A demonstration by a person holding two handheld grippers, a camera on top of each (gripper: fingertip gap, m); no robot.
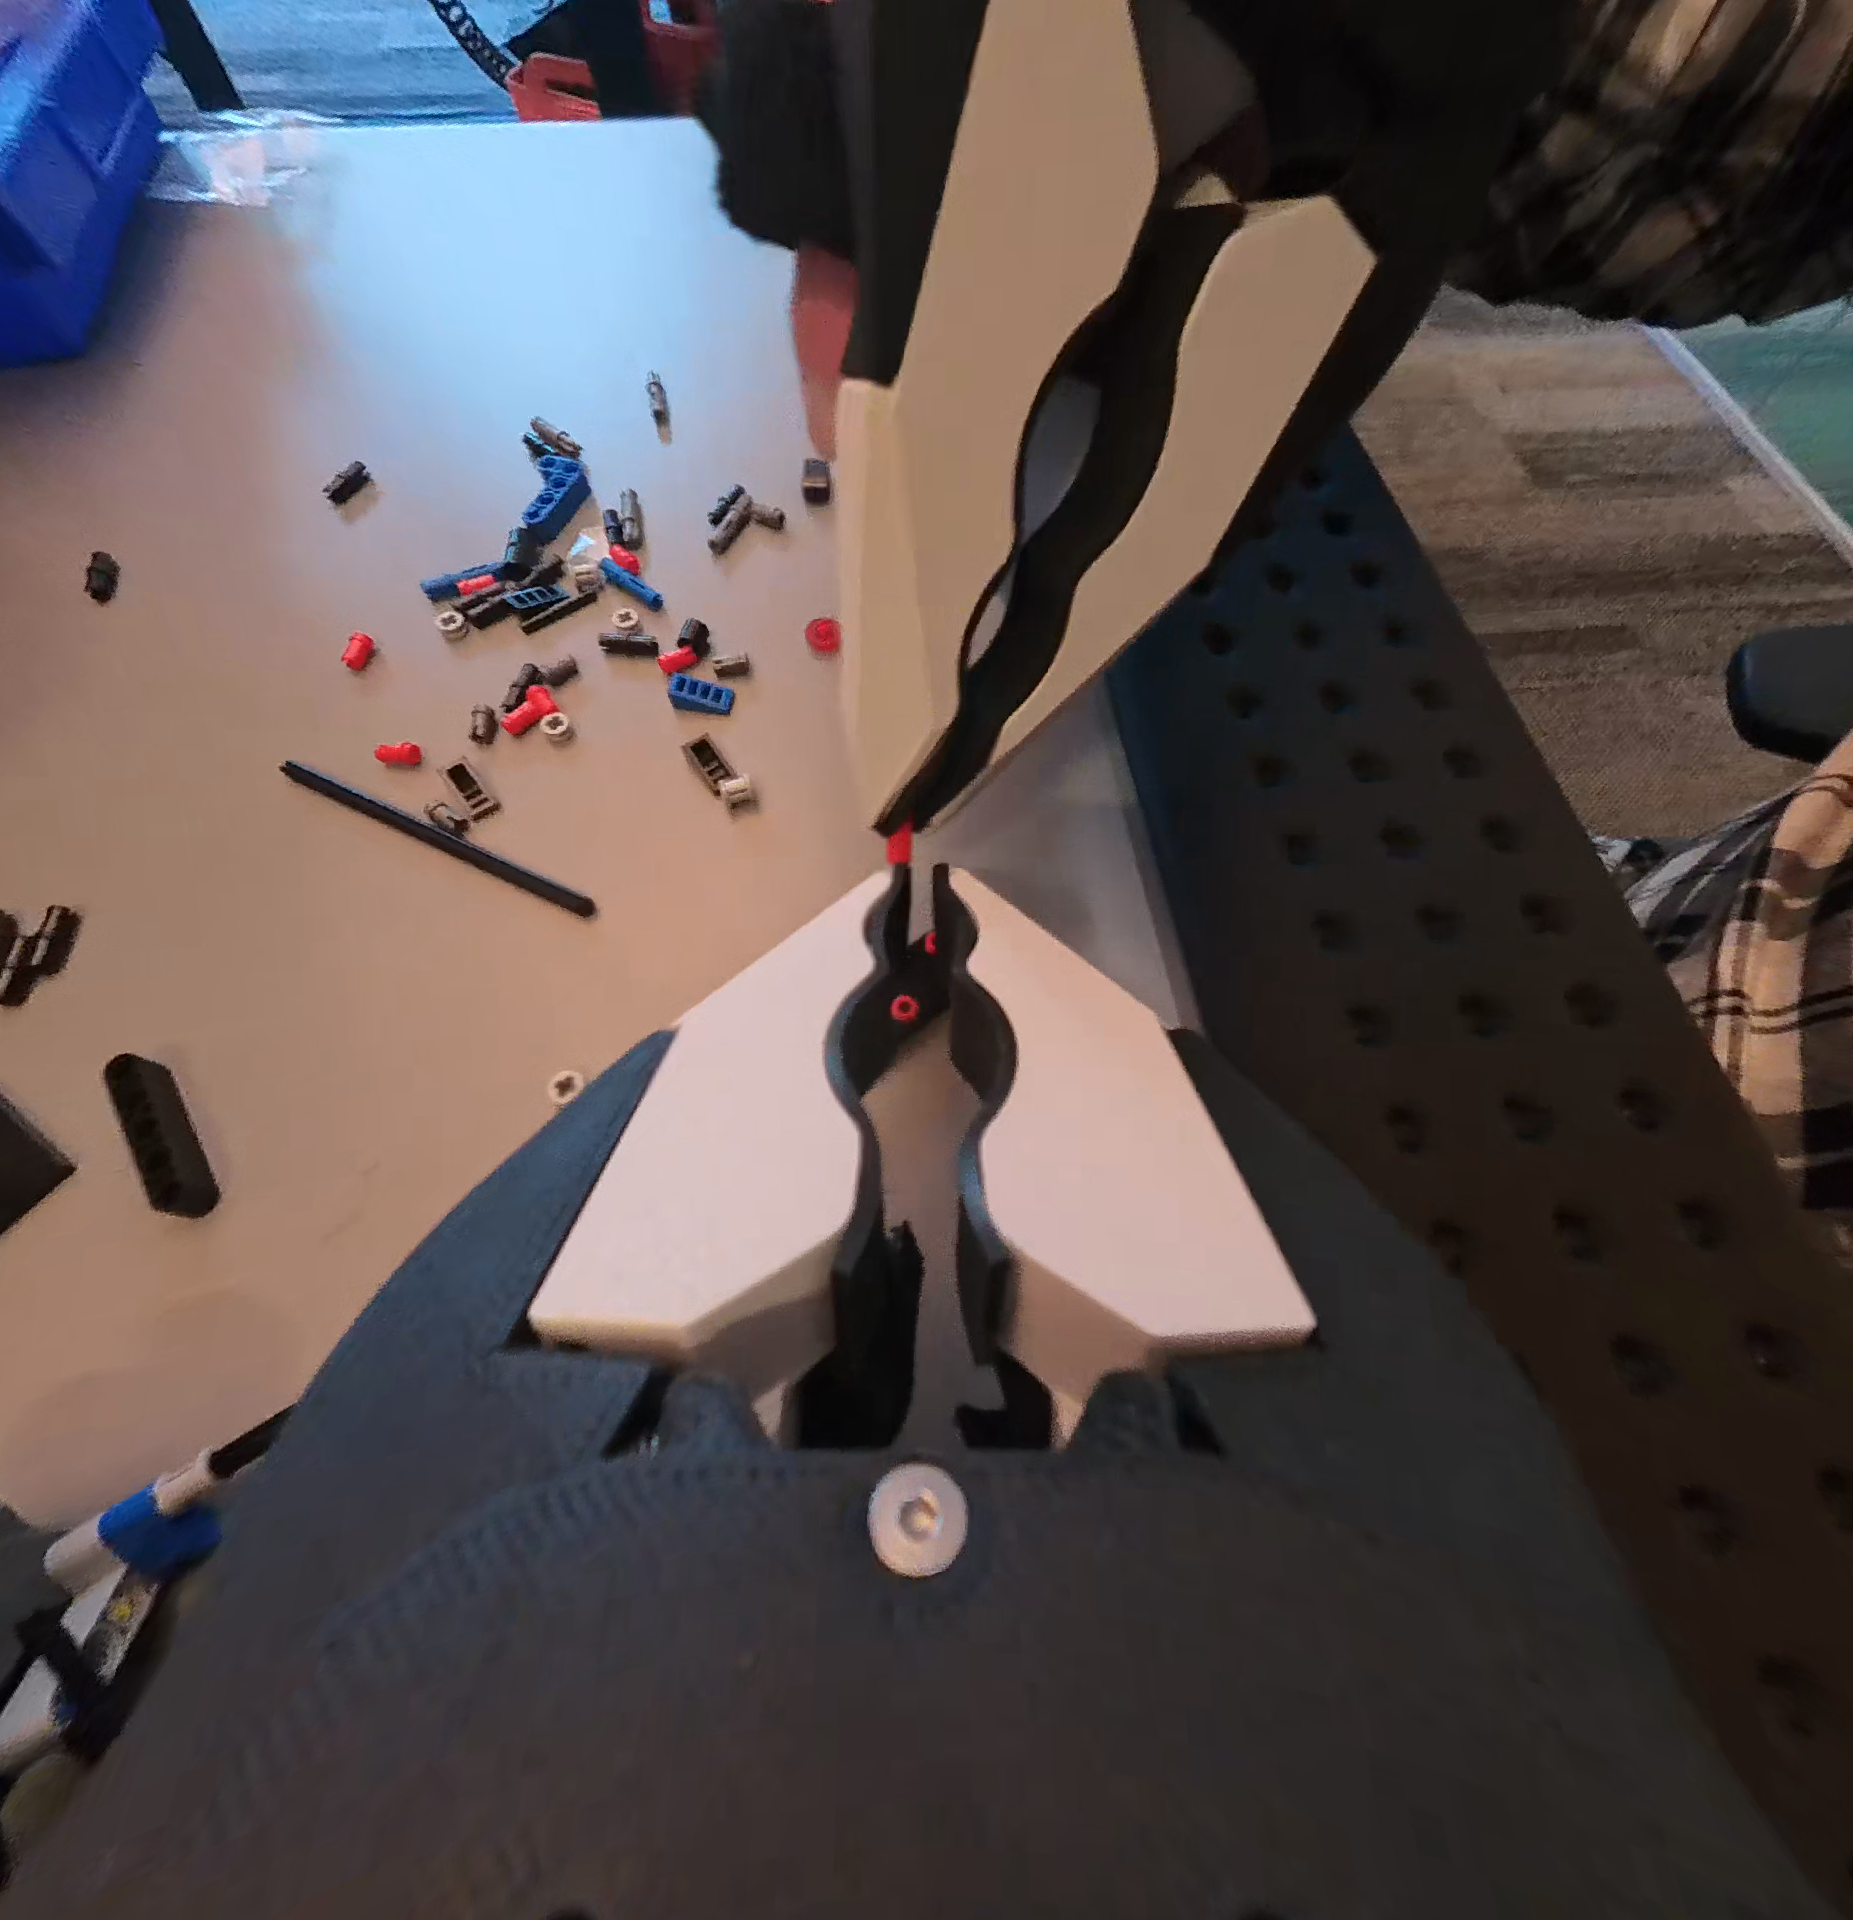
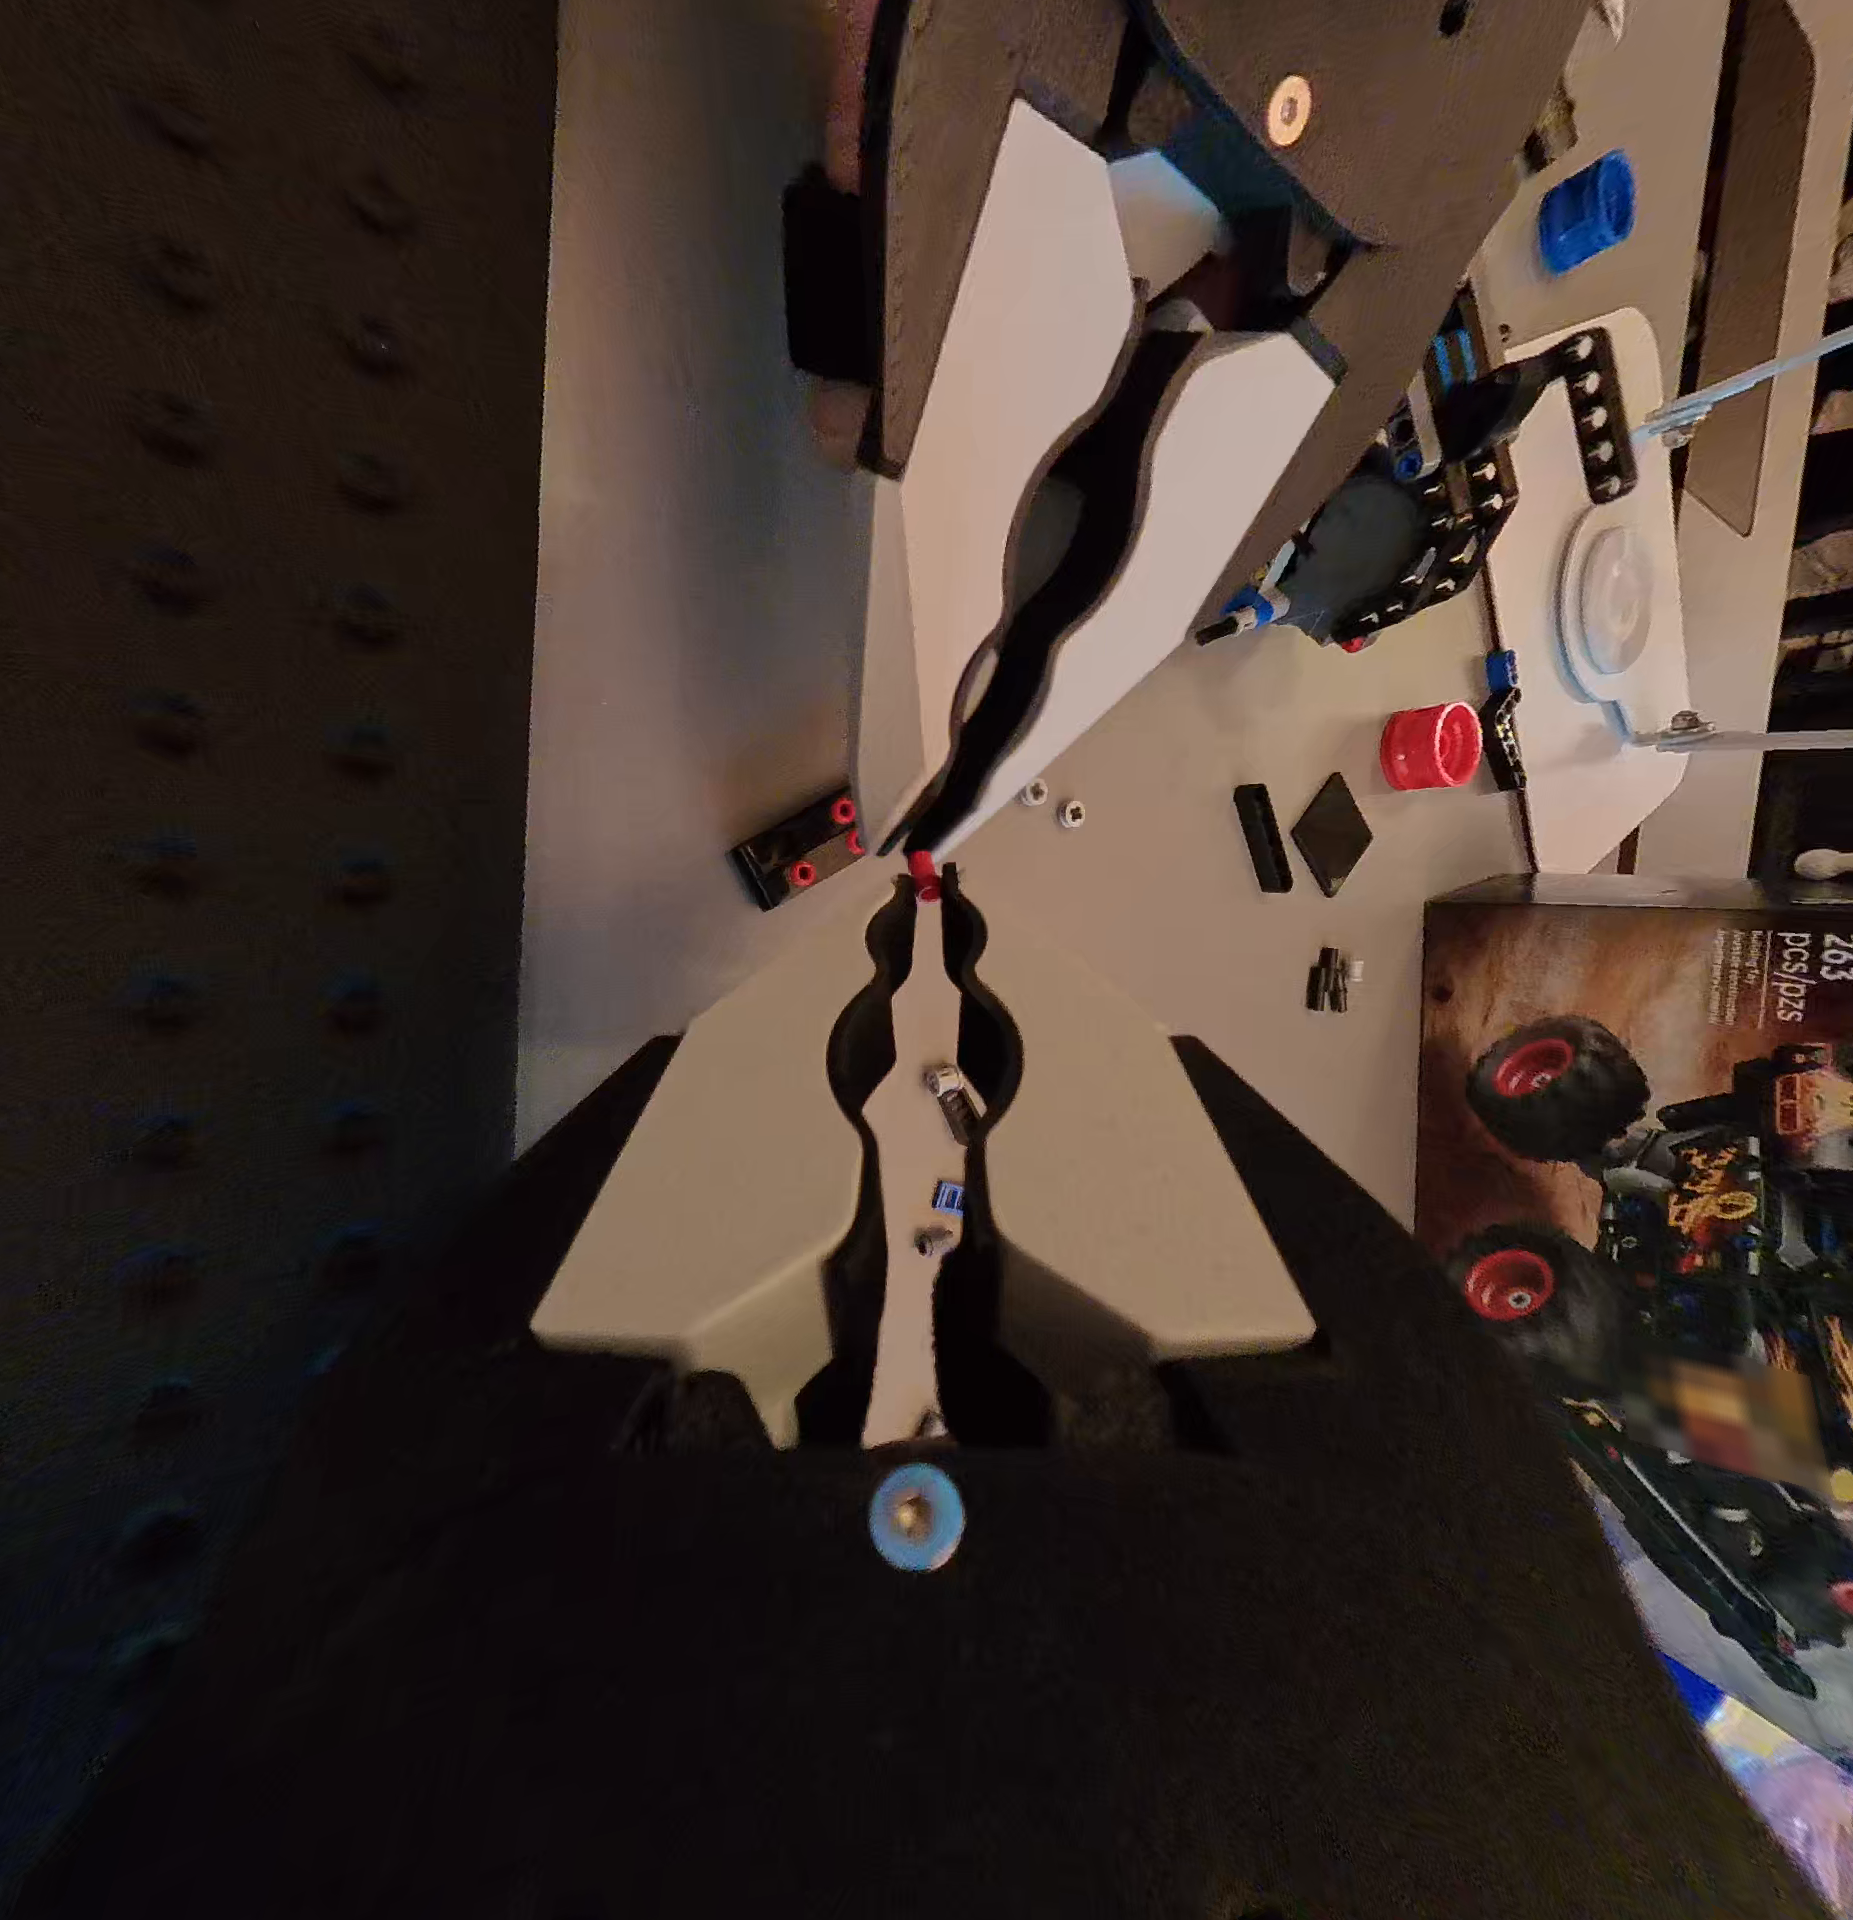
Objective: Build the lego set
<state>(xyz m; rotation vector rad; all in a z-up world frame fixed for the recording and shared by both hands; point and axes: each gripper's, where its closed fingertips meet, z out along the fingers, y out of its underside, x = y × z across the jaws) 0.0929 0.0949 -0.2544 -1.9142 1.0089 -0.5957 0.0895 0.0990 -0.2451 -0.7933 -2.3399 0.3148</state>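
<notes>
My right gripper (image 2: 927,883) pinches a red pin (image 2: 923,871) at its tips; my left gripper (image 1: 920,883) clamps a black beam (image 1: 906,1003) nose-to-nose, above the table (image 1: 382,312). I'd align pin and hole squarely, then press gently

Both tongs (image 1: 920,878) (image 2: 929,883) closed, tip-to-tip

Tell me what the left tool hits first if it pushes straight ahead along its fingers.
Almost at once, the red pin just past the left tool, pinched in the tip of the right tool, which meets it nearly tip to tip. Depth is hard to judge, but they look nearly touching.
</notes>
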